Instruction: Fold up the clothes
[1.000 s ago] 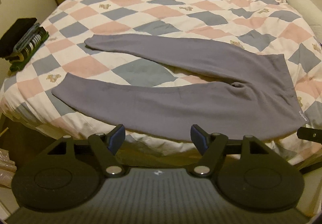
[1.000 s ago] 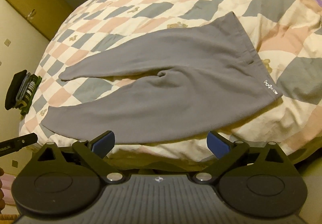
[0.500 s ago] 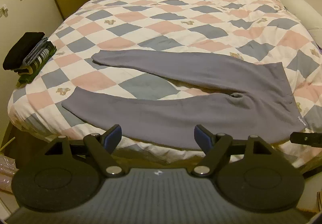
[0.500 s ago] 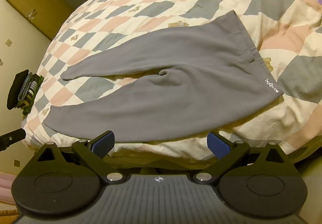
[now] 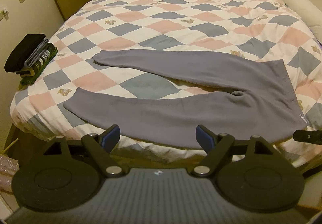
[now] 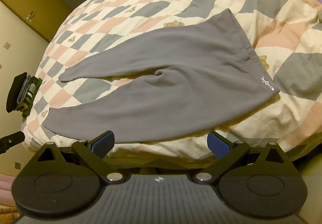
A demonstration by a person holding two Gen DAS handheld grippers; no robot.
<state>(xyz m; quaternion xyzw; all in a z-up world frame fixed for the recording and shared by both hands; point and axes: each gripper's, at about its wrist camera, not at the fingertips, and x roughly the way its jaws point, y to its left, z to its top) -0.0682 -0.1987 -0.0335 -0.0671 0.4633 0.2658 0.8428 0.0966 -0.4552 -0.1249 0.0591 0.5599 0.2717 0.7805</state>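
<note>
The bed [image 5: 181,14] has a puffy quilted cover in pink, grey and cream diamonds. The pants [image 5: 201,103], soft matte grey fleece, lie flat along its near edge, legs splayed, totally unfolded, so the folding looks barely started. A folded stack [image 5: 30,56] sits at the left edge. Left gripper [image 5: 158,135] and right gripper [image 6: 161,141] both hover spread wide, holding nothing.
</note>
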